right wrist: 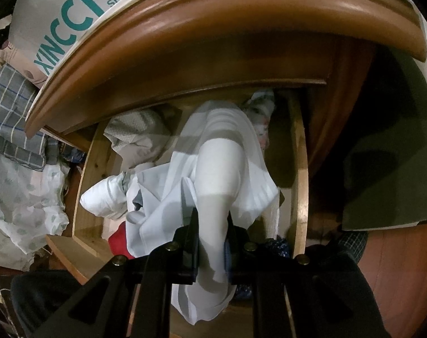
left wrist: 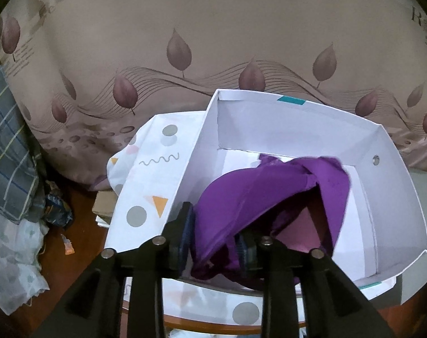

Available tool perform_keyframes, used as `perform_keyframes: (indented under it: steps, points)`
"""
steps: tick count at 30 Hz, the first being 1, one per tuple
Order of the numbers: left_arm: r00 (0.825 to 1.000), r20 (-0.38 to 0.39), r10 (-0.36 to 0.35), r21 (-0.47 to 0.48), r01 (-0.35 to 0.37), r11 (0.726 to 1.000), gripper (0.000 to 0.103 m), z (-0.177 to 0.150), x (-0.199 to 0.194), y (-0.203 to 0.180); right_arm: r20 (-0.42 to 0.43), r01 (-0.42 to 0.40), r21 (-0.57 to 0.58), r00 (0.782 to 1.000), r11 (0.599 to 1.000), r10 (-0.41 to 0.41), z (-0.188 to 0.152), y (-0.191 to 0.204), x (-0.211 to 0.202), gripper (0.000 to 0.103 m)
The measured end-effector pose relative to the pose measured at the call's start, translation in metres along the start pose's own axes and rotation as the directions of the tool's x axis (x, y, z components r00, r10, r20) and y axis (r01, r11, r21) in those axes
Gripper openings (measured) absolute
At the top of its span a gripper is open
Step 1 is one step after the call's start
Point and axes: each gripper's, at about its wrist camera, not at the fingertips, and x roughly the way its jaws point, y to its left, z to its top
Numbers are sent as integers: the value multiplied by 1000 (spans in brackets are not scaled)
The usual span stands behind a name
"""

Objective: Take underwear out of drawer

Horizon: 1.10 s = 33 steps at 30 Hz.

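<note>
The shoe box (right wrist: 72, 19) reads "XINCCI VOGUE SHOES" in teal; the leaf-print curtain (left wrist: 185, 28) carries partly legible script, cut off at the top. Only the left view shows the purple underwear (left wrist: 269, 194) draped into the white box (left wrist: 297, 118), the left gripper (left wrist: 214, 239) part open around it. Only the right view shows the wooden drawer (right wrist: 300, 169), where the right gripper (right wrist: 212, 250) is clamped on white underwear (right wrist: 221, 163); the clothes beneath are hard to make out
</note>
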Motion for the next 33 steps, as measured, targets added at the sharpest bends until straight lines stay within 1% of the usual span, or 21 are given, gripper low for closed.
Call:
perform_keyframes:
  steps: [2, 3, 4, 6, 8, 11, 14, 17, 20, 23, 25, 27, 29, 31, 33]
  points:
    - [1000, 17, -9, 17, 9, 1000, 40, 1, -5, -2, -1, 9, -2, 1000, 1000, -9, 0, 0, 1, 13]
    - [999, 35, -5, 28, 4, 1000, 51, 1, -9, -4, -1, 10, -1, 1000, 1000, -10, 0, 0, 1, 13]
    - [999, 50, -16, 37, 14, 999, 57, 1, -13, -6, -1, 10, 0, 1000, 1000, -10, 1, 1, 1, 13]
    - [995, 96, -15, 53, 9, 999, 64, 2, -25, -9, -2, 12, 3, 1000, 1000, -12, 1, 1, 2, 13]
    - [992, 130, 1, 76, -11, 997, 66, 4, -36, -13, 1, 14, 2, 1000, 1000, -14, 2, 0, 1, 13]
    - [990, 144, 4, 110, -20, 994, 67, 4, -51, -18, 2, 16, 8, 1000, 1000, -16, 1, -1, 1, 13]
    - [988, 152, -2, 110, -15, 994, 69, -3, -63, -14, 10, 17, 11, 1000, 1000, -17, 2, -2, 0, 13]
    - [987, 160, -4, 96, -11, 995, 74, -19, -75, -5, 17, 15, 18, 1000, 1000, -15, 1, -4, -1, 13]
    - [987, 163, -8, 80, -5, 997, 77, -46, -84, 9, 25, 3, 26, 1000, 1000, -4, 0, -7, -4, 13]
    - [989, 148, 11, 43, -18, 999, 78, -75, -84, 26, 36, 5, 19, 999, 1000, -5, -1, -6, -8, 13]
    - [988, 149, 45, 24, -50, 998, 80, -97, -81, 37, 46, 14, 13, 999, 1000, -15, -1, -5, -9, 13]
    - [989, 133, 70, 4, -71, 997, 82, -118, -72, 49, 47, 20, -3, 999, 1000, -20, 0, -2, -11, 13]
    - [992, 97, 84, -37, -80, 996, 82, -140, -58, 65, 54, 23, 0, 998, 1000, -23, 1, 0, -14, 13]
    - [992, 71, 108, -66, -103, 992, 82, -153, -45, 78, 51, 19, -9, 999, 1000, -18, 2, 2, -17, 13]
    - [989, 46, 143, -106, -137, 985, 82, -168, -30, 91, 35, 5, 8, 999, 1000, -5, 2, 1, -20, 13]
